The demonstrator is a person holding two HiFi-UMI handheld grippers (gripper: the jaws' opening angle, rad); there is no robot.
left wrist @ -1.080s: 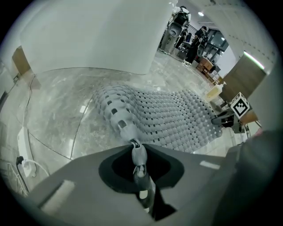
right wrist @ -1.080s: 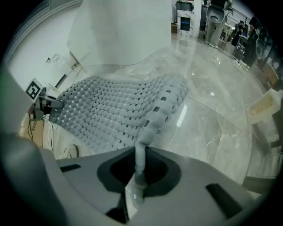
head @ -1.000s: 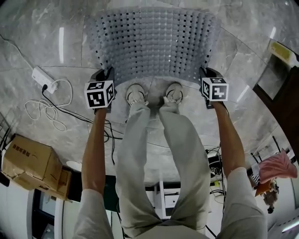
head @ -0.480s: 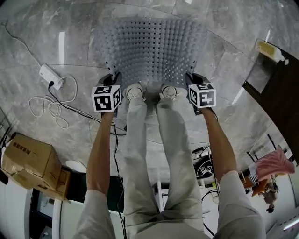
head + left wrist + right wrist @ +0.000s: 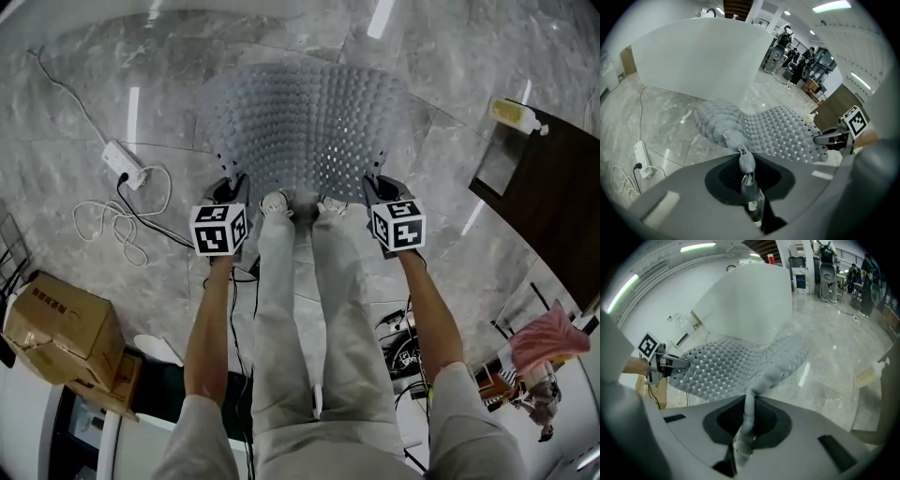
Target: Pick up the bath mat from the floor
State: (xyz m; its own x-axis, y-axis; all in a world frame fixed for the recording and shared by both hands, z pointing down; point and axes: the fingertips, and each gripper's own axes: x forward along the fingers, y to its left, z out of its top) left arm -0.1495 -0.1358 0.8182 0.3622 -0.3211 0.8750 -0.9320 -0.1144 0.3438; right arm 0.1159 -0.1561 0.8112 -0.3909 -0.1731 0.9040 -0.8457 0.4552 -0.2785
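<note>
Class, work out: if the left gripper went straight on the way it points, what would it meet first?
The bath mat, which the left gripper pinches by a corner; beyond it, probably the marble floor.

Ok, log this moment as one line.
left gripper: shut on bath mat corner | right gripper: shut on opposite corner | bath mat: sags between them

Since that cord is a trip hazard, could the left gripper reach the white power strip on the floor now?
Probably not: the left gripper is shut on a corner of the grey perforated rubber bath mat, and the white power strip lies aside on the floor.
</note>
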